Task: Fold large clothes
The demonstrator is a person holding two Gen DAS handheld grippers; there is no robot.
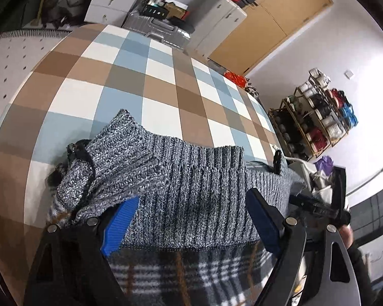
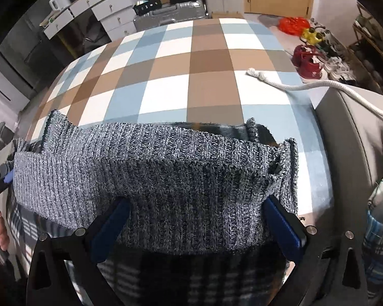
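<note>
A grey knit sweater (image 2: 166,178) lies folded at the near edge of a checked tabletop (image 2: 191,81), bare beyond it, with a white rope (image 2: 293,85) trailing at right. Both the left gripper (image 1: 191,219) and right gripper (image 2: 196,219) stand wide open over the knit, gripping nothing.

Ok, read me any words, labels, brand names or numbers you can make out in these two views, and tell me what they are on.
No text can be read in either view.
Dark box on the suitcase: pale marks, too small to read.
Grey knit sweater: no label showing.
Checked cover: no print.
</note>
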